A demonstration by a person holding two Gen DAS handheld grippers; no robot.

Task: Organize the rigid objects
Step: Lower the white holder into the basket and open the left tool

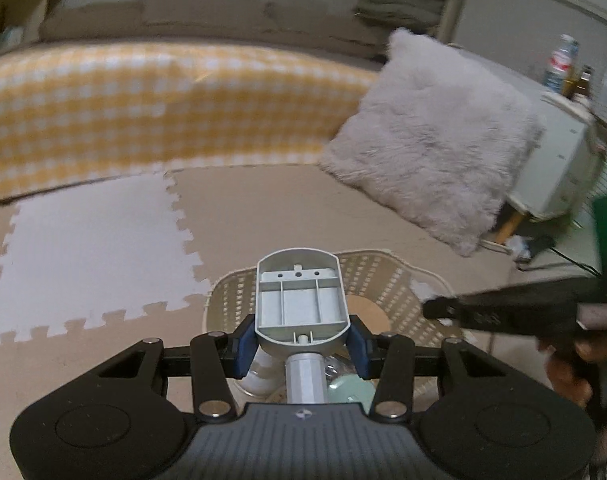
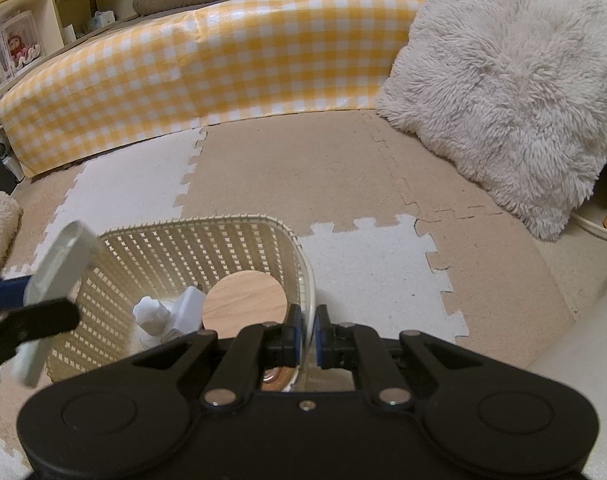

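L tongs (image 1: 302, 347) clamped on a grey plastic part (image 1: 302, 300), blue pads on both its sides, held up over the lattice basket (image 1: 383, 280) on the foam floor mat (image 2: 323, 168). Its hollow ribbed underside faces the cam. In basket: round wooden disc (image 2: 243, 302), white bottle-like item (image 2: 153, 314), white adapter (image 2: 189, 306). R tongs (image 2: 306, 330) pinched together on the basket's near rim w/ only a thin gap. Behind: yellow check cover (image 2: 223, 64), fluffy cushion (image 2: 515, 80) at right.
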